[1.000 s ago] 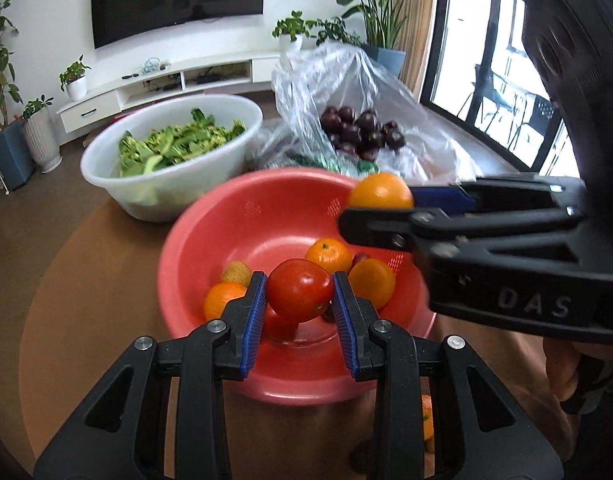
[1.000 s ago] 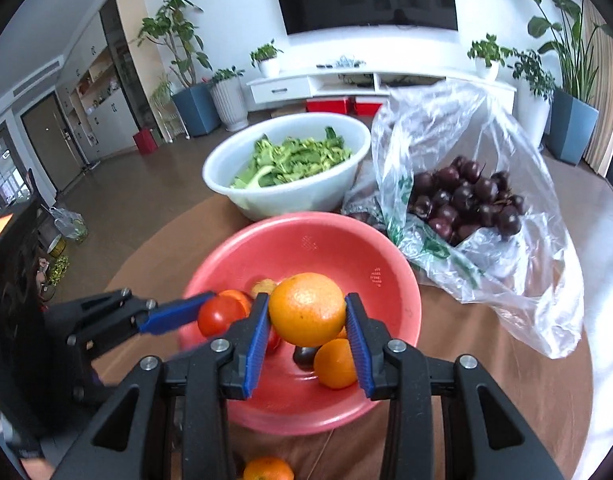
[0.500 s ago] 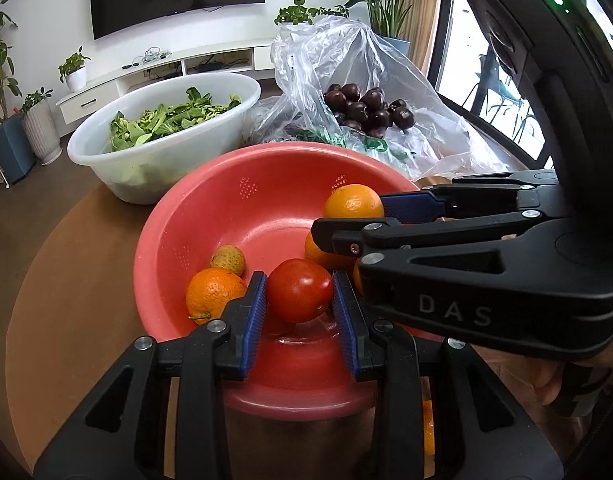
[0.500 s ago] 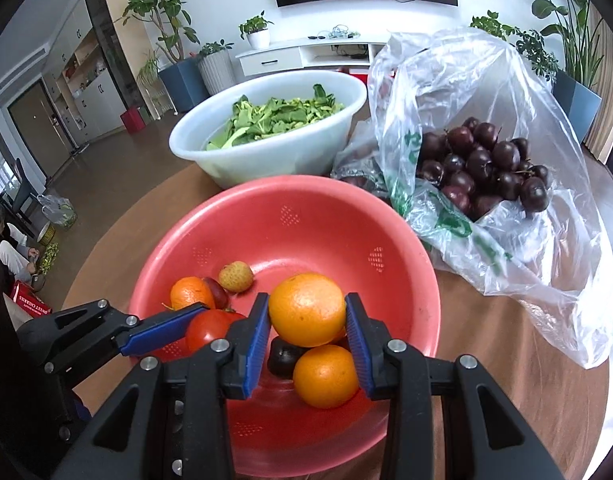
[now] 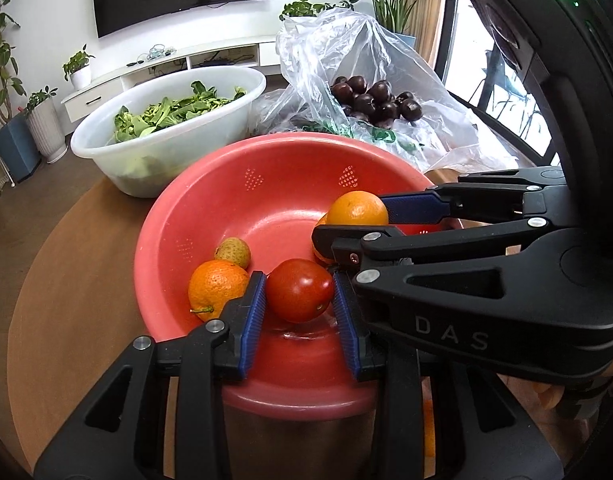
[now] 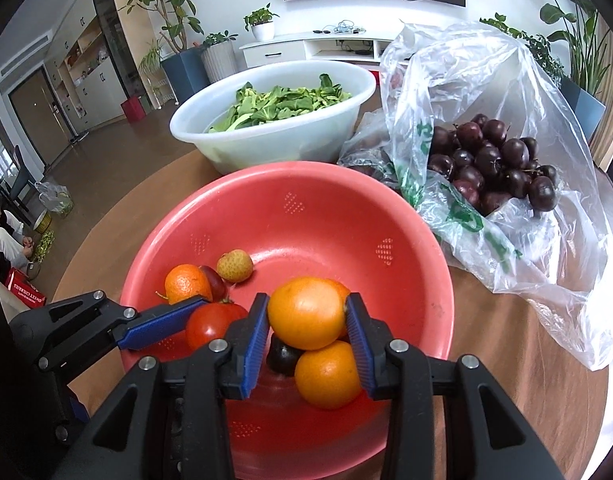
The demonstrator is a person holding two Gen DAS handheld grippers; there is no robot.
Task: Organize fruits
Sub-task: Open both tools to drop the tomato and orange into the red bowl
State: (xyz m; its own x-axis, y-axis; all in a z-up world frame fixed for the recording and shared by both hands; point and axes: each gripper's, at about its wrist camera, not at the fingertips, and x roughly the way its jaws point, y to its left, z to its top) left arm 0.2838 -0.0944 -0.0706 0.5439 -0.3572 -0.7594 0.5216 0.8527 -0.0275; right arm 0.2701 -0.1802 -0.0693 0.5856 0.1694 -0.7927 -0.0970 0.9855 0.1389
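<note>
A red colander bowl [image 5: 266,176] [image 6: 306,216] stands on the round brown table. My left gripper [image 5: 300,312] is shut on a red tomato [image 5: 299,290] [image 6: 214,326] low inside the bowl. My right gripper [image 6: 306,334] is shut on an orange [image 6: 306,312] [image 5: 357,208], held just above the fruit lying in the bowl. In the bowl lie a tangerine [image 5: 216,288] [image 6: 186,282], a lychee [image 5: 232,253] [image 6: 234,266], another orange [image 6: 328,374] and a dark plum [image 6: 282,358].
A white basin of green leaves [image 5: 166,120] [image 6: 278,120] stands behind the bowl. A clear plastic bag of dark plums [image 5: 370,100] [image 6: 490,156] lies at the back right. More orange fruit [image 5: 428,436] lies on the table under the right gripper.
Both grippers have moved forward and down into the red bowl, each still holding its fruit. The tomato and the orange now sit close to the fruit in the bowl.
</note>
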